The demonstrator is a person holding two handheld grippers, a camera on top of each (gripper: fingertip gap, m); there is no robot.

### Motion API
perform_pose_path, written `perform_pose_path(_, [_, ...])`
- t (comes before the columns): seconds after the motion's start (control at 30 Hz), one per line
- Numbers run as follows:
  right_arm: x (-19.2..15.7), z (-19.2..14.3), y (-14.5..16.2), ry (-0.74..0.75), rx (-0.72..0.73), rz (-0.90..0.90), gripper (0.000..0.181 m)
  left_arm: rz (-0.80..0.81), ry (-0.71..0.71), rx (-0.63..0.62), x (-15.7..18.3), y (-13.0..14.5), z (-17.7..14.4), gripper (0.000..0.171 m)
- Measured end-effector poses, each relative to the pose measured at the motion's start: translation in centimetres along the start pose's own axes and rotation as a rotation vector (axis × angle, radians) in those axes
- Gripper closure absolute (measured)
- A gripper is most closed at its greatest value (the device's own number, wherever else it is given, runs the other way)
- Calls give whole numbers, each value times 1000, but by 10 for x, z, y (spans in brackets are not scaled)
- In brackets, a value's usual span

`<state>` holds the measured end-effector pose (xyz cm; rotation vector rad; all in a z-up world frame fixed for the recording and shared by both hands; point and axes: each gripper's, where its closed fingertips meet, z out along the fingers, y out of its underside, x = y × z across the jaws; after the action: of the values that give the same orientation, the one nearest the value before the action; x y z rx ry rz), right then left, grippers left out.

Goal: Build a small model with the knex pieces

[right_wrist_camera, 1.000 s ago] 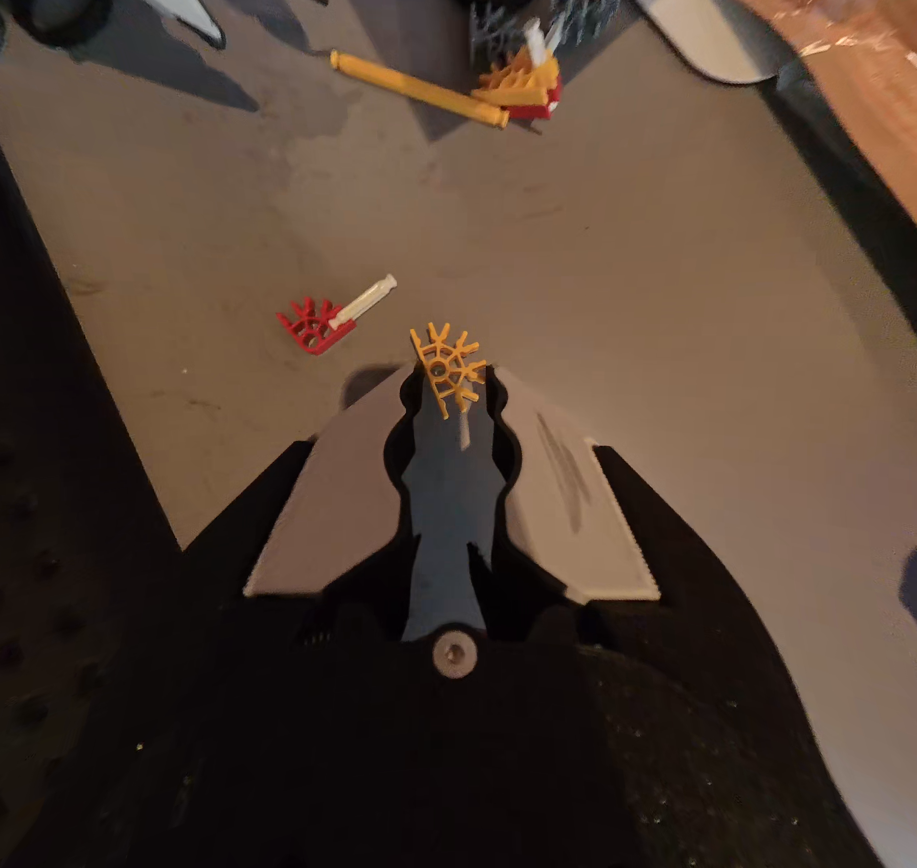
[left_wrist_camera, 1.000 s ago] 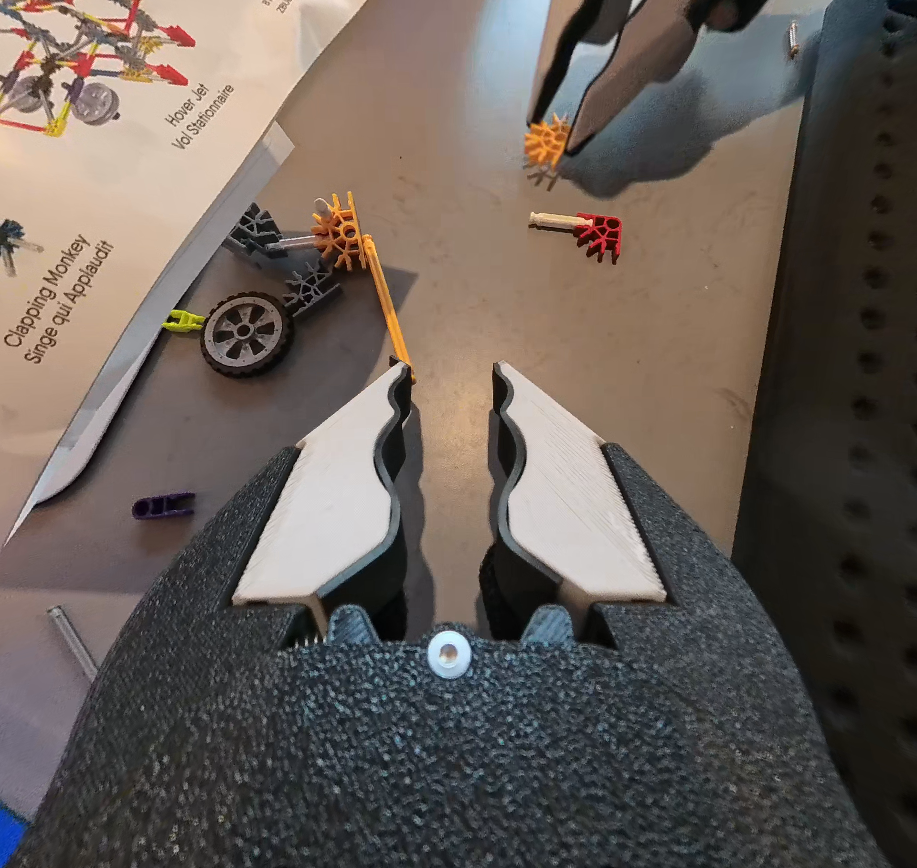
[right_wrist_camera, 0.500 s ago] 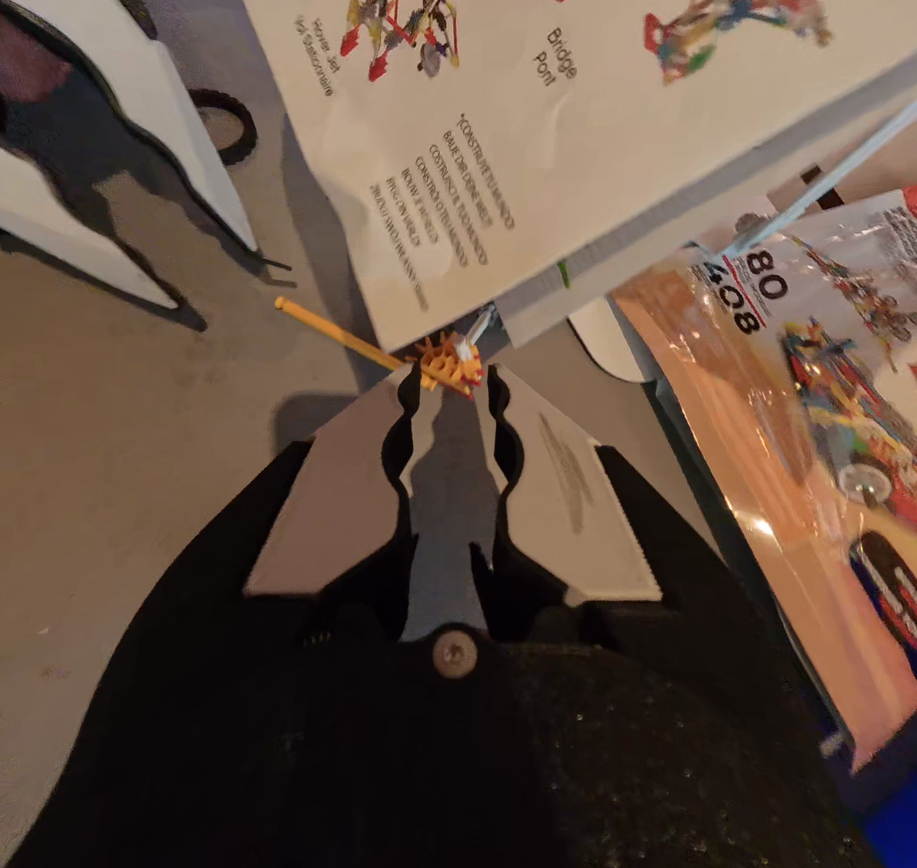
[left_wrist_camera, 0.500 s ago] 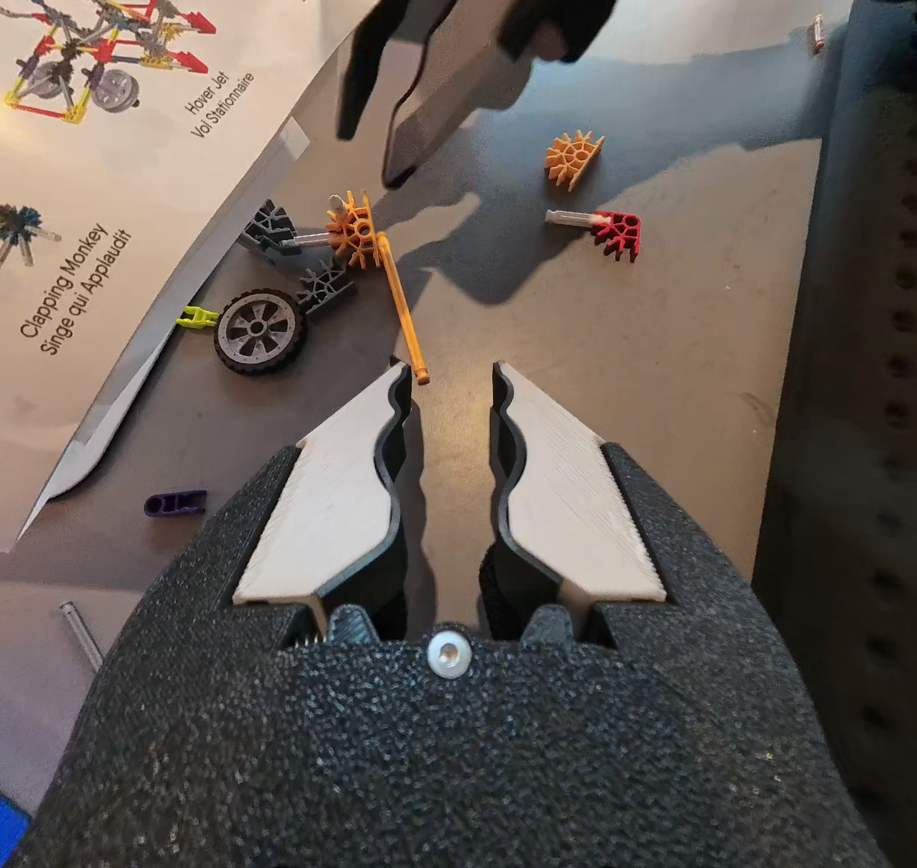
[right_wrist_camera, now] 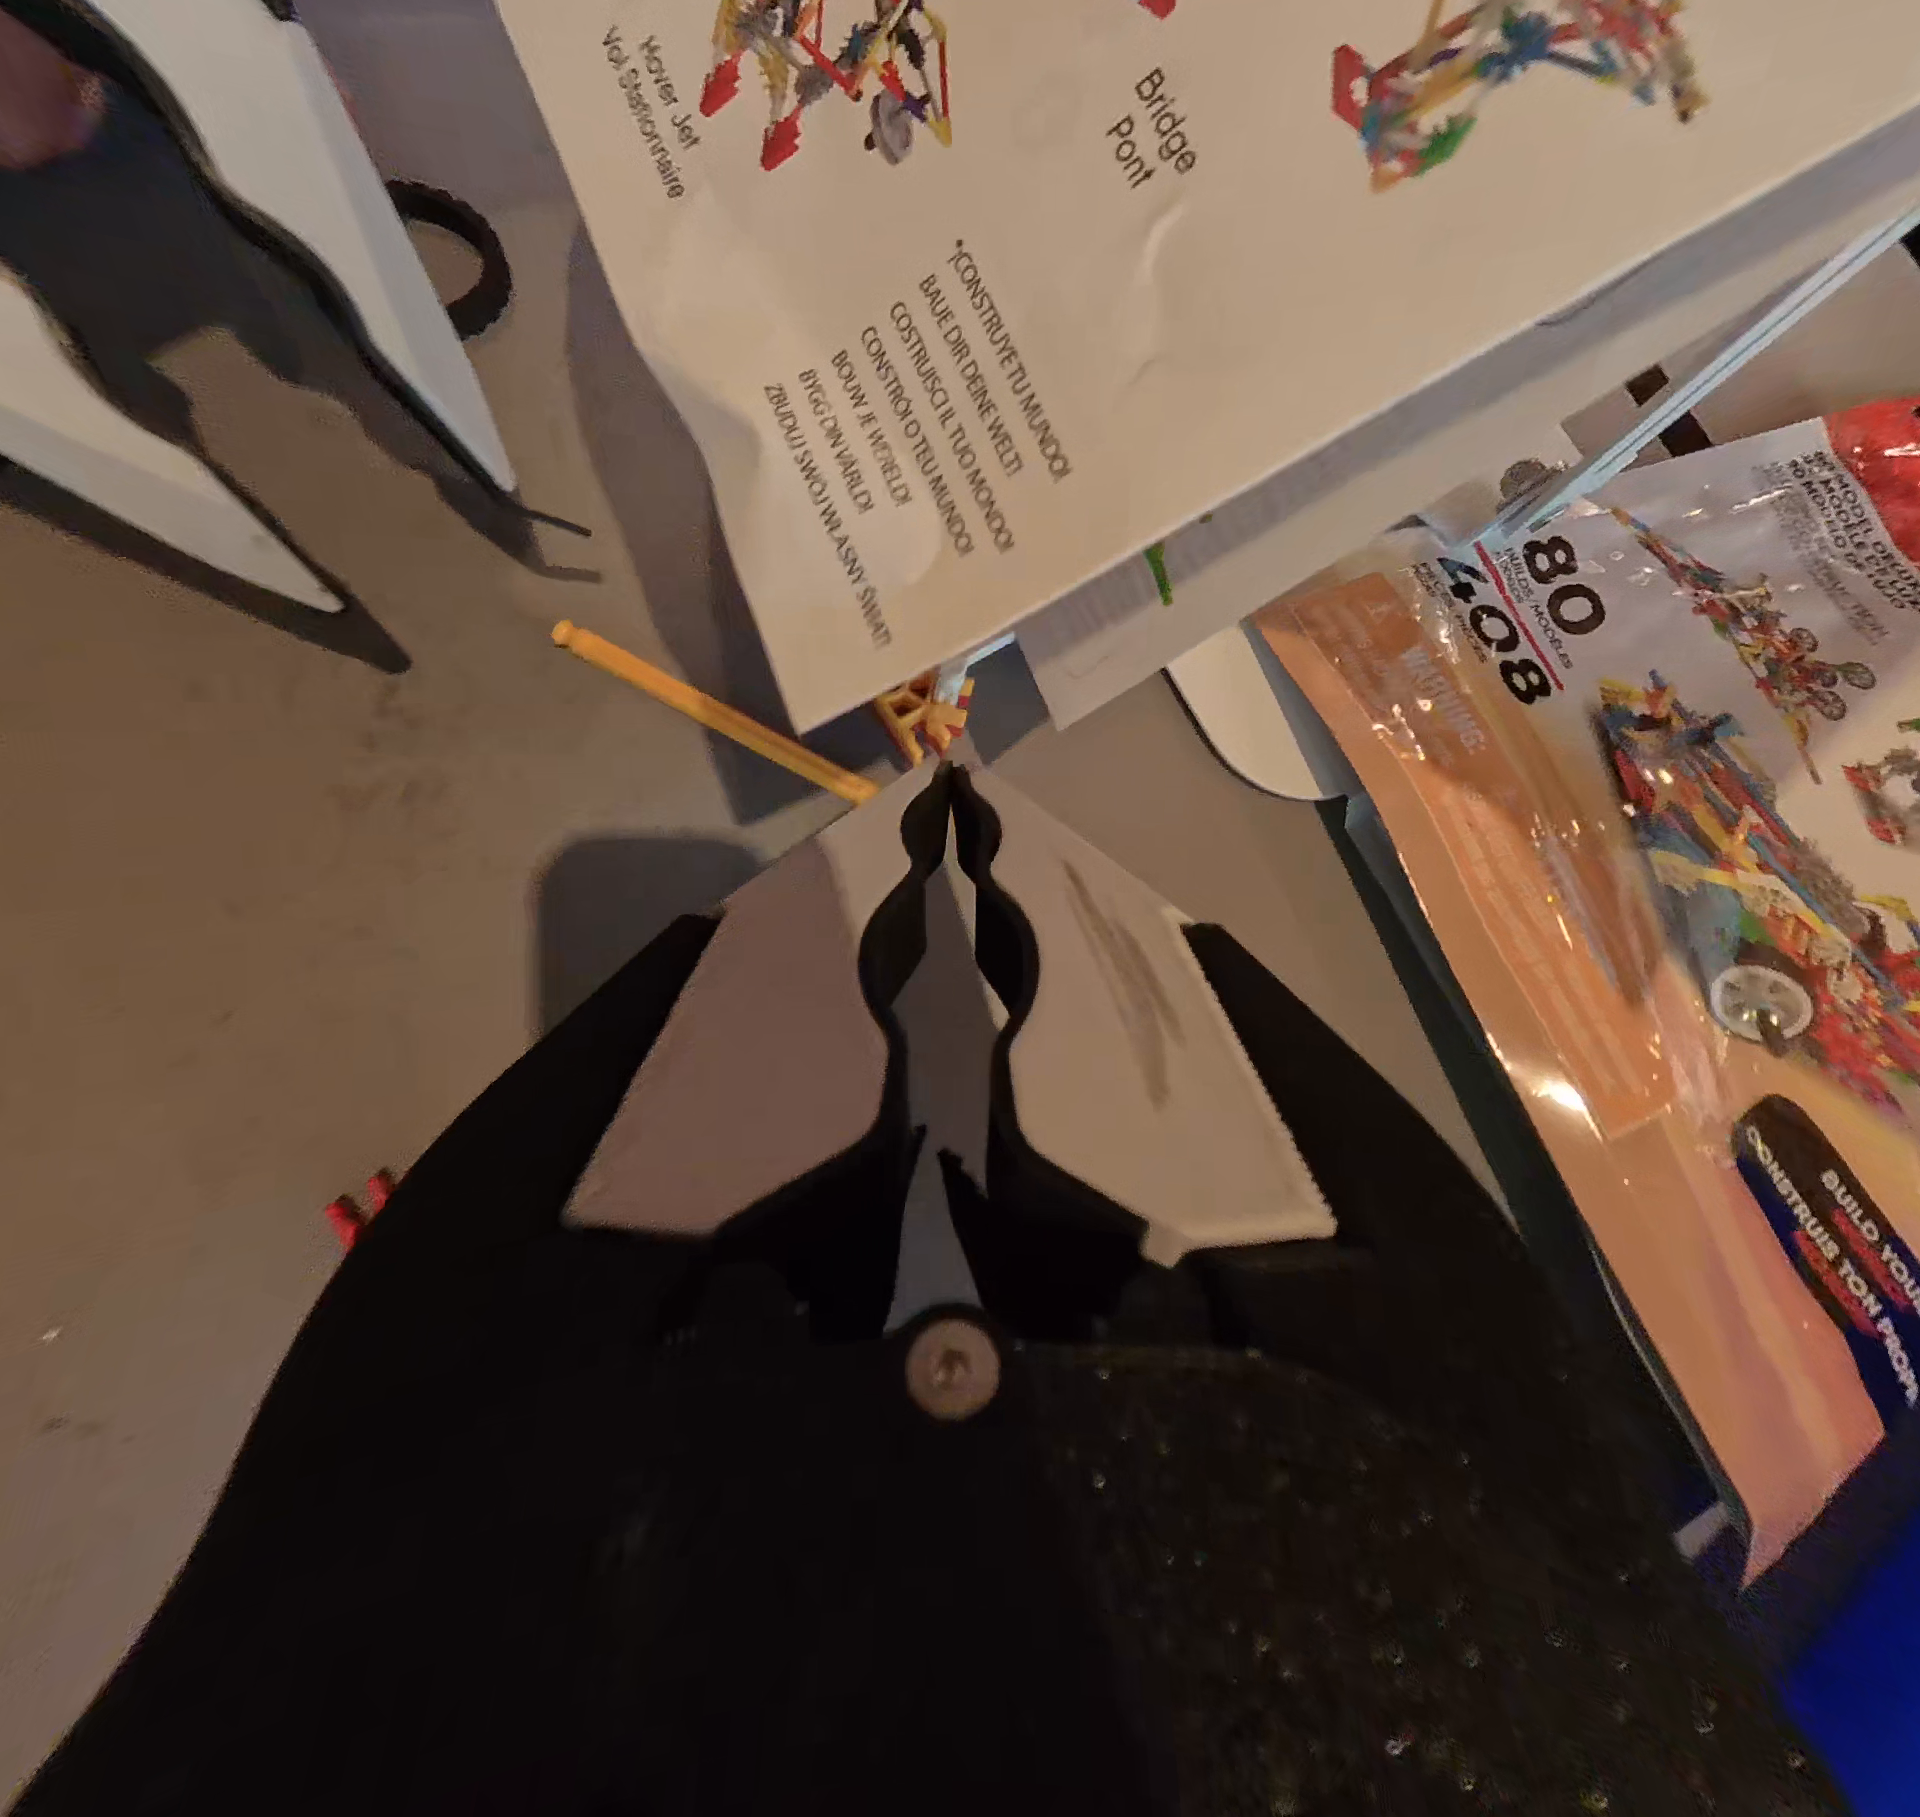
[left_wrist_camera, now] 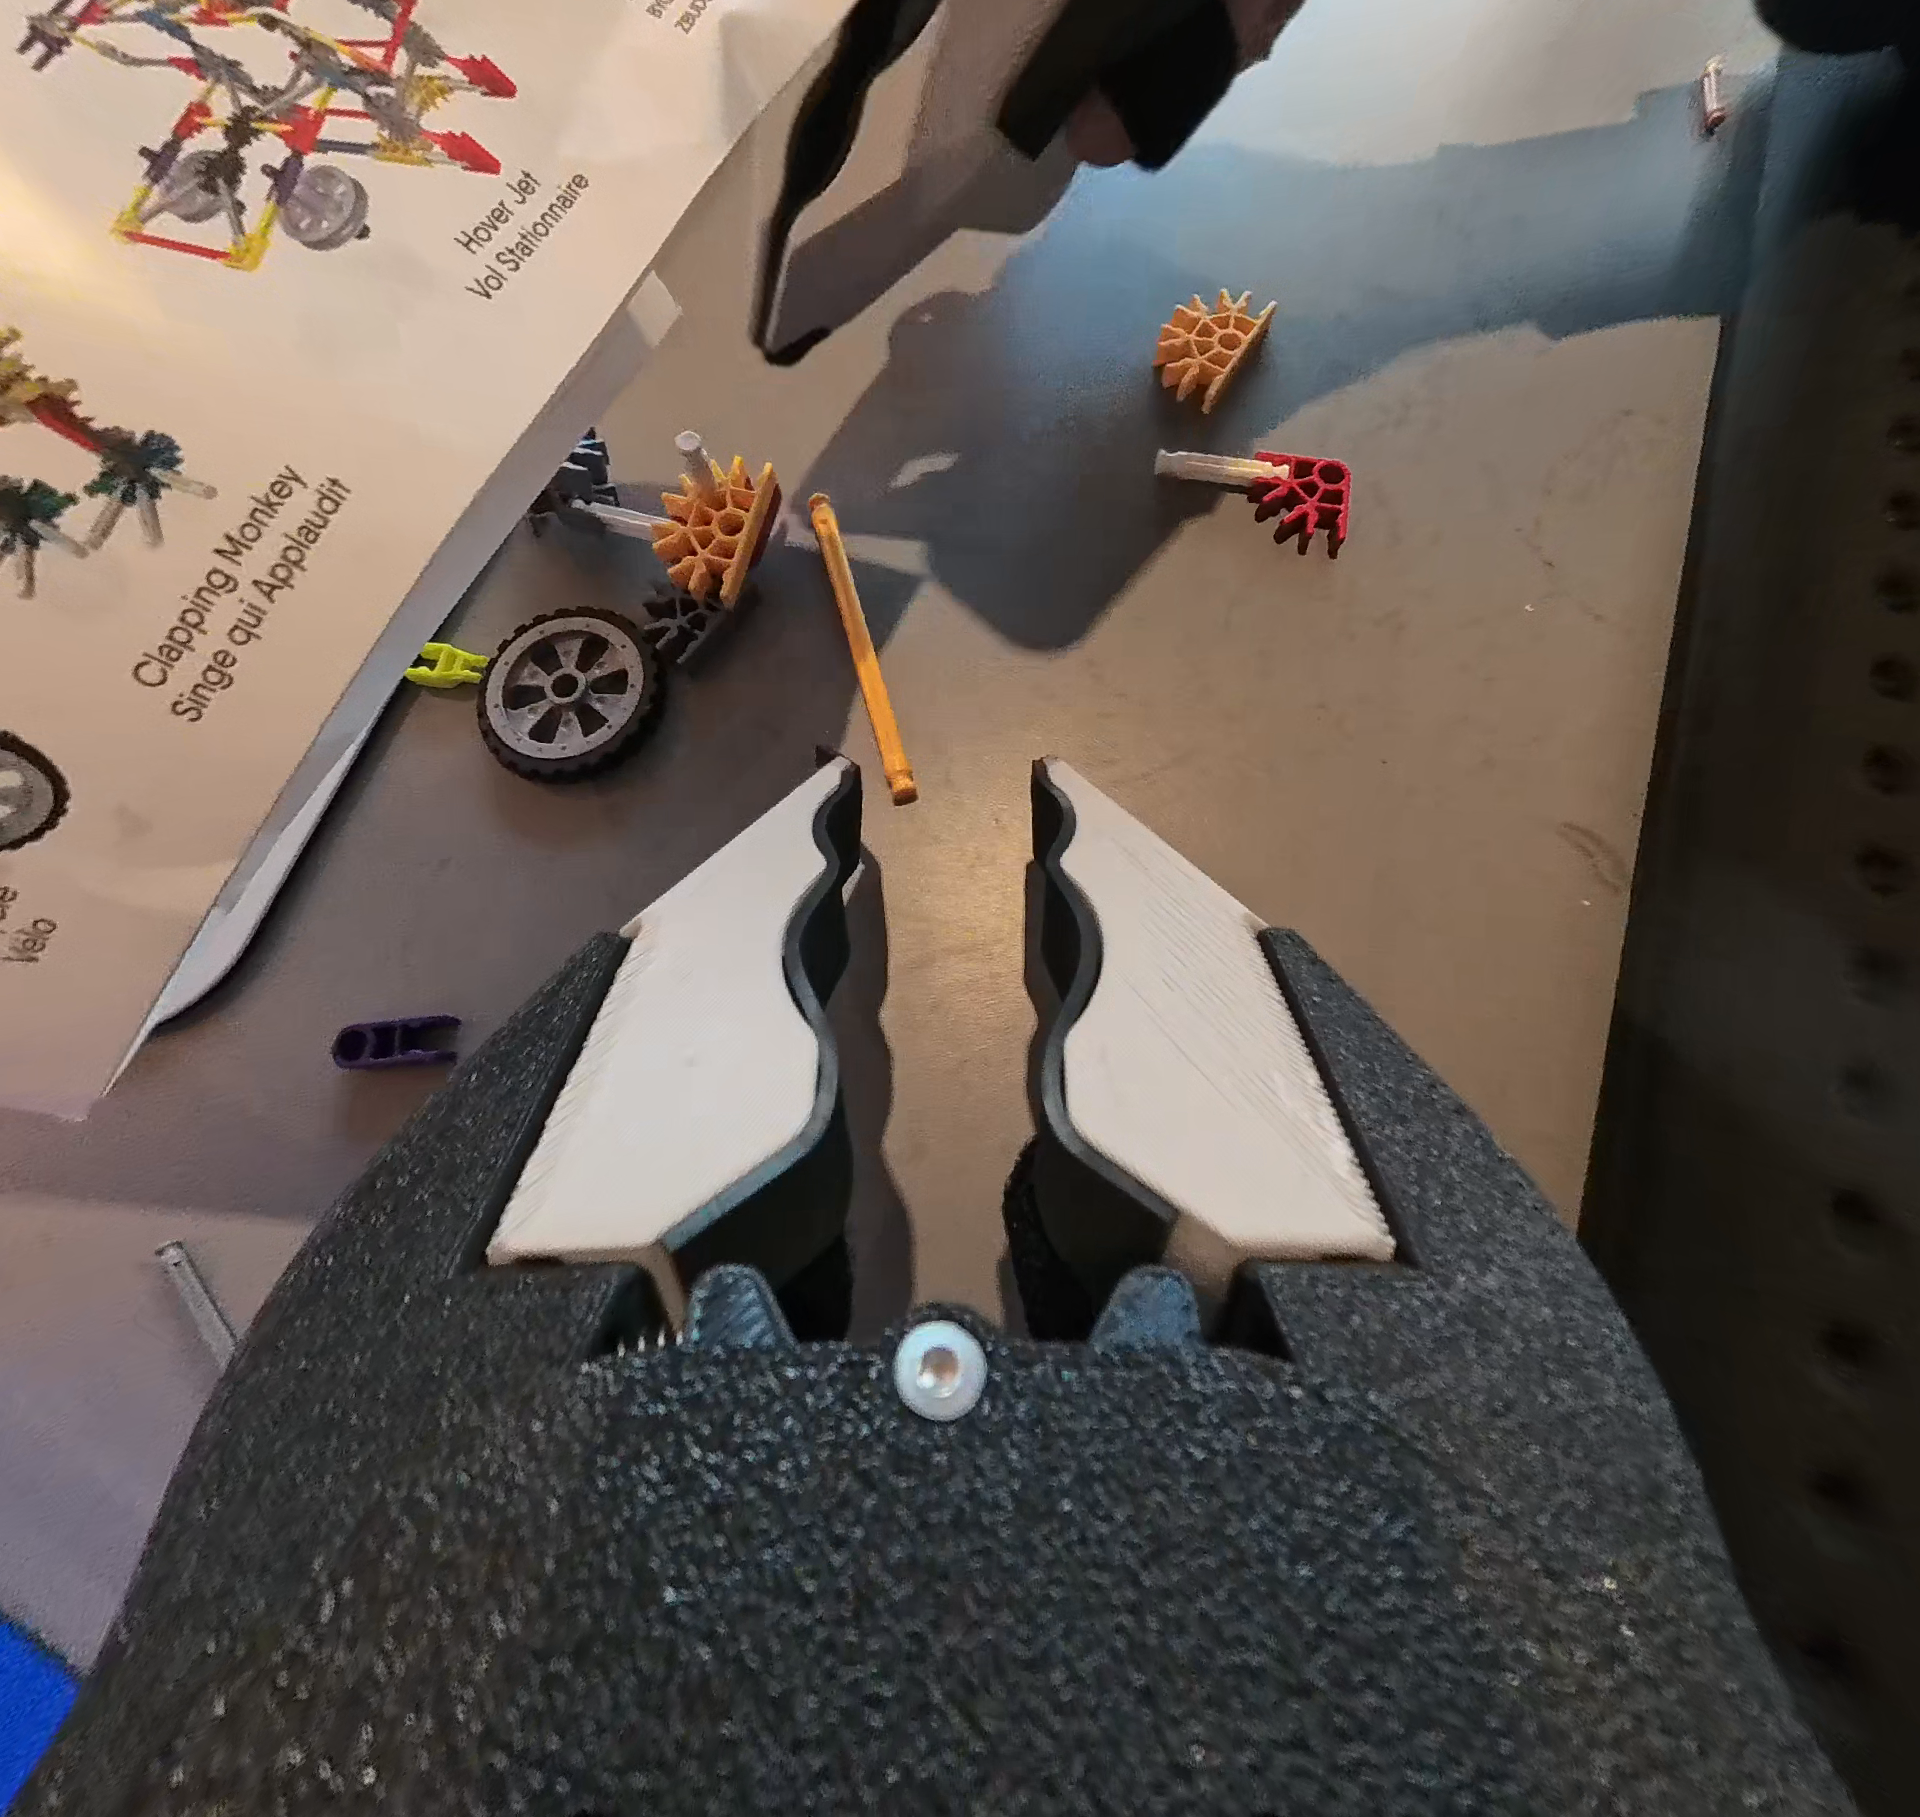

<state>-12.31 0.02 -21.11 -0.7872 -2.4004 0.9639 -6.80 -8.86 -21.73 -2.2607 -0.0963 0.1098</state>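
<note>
The right gripper, pinched shut on nothing above the small toy assembly, could knock it under the booklet, while the left gripper hangs half open and empty by the yellow rod.

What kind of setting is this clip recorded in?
Probably a tabletop set up for toy building, not a kitchen or workshop. On the grey table lie loose plastic construction pieces such as an orange rod and a black toy wheel, beside a white printed instruction sheet and a clear bag of parts.

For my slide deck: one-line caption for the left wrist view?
Open left tongs hover near a yellow rod, beside a wheel and booklet.
</note>
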Motion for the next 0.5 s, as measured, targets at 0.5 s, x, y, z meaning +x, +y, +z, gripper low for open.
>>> perform_pose_path(0.5, [1, 31, -13, -55, 50, 36, 176, 6, -1, -6, 0, 1, 4, 141])
